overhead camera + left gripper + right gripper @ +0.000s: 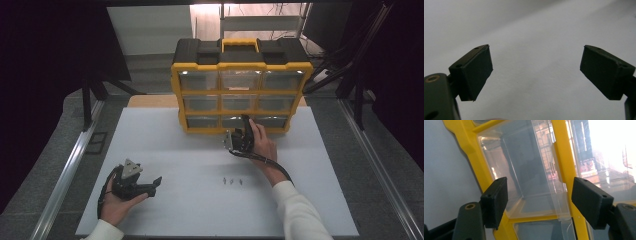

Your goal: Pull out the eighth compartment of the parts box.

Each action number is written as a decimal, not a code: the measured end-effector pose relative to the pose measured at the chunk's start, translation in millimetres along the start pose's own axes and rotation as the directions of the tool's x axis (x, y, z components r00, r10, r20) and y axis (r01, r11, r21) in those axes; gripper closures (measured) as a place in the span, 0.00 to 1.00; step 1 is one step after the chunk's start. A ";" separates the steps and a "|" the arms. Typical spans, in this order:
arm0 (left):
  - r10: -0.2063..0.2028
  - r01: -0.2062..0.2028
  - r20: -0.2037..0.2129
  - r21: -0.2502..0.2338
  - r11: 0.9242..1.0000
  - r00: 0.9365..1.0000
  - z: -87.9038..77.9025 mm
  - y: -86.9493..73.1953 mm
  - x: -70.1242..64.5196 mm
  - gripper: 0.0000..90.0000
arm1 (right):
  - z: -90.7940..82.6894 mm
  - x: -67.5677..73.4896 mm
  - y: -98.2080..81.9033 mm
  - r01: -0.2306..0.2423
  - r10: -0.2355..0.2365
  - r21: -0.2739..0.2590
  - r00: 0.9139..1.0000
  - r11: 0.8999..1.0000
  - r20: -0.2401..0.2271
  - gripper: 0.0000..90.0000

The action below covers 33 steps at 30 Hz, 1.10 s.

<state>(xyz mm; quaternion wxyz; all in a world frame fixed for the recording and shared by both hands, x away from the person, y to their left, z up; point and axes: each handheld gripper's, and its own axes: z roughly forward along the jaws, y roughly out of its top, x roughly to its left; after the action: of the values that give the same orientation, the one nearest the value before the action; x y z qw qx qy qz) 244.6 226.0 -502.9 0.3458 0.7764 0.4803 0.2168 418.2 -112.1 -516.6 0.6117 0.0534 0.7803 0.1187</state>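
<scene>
The yellow and black organizer (242, 85) stands upright at the far middle of the white table (200, 160), its long axis running across the table and its front of 9 clear drawers in 3 rows of 3 facing the person; its yellow handle (240, 45) sits on top. The right gripper (241, 136) is held up against the organizer's bottom row, near the middle drawer, its body rolled onto its side. In the right gripper view the organizer appears tilted, and the spread jaws of the right gripper (537, 202) frame a clear drawer (529, 175) and a yellow frame bar; the pads do not press on either. The left gripper (150, 186) rests in an upturned hand well away from the organizer, toward the near left of the table, pointing right across the surface. Its jaws stand wide apart with nothing between them (535, 72). 3 small screws (232, 181) lie in a short row in front of the organizer, near the right forearm.
</scene>
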 end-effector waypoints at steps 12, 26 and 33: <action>0.000 0.000 -0.001 0.003 1.000 1.000 0.4 -0.4 0.5 0.13 | 3.9 -2.7 -3.6 0.016 -0.017 0.015 1.000 1.000 0.020 0.40; -0.001 0.001 -0.001 0.000 1.000 1.000 -0.1 -0.5 1.2 0.13 | 3.5 -2.5 -2.3 0.029 -0.029 0.006 0.999 1.000 0.045 0.55; 0.000 0.000 0.000 -0.001 1.000 1.000 -0.2 -0.5 1.4 0.13 | 3.4 -2.4 -2.2 0.042 -0.043 0.009 0.997 0.999 0.062 0.63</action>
<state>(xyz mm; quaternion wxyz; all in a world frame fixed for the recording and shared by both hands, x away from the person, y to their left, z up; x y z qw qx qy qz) 244.8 227.4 -503.1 0.3462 0.7762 0.4802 0.2168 422.2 -114.4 -515.7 0.6379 0.0430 0.7623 0.1008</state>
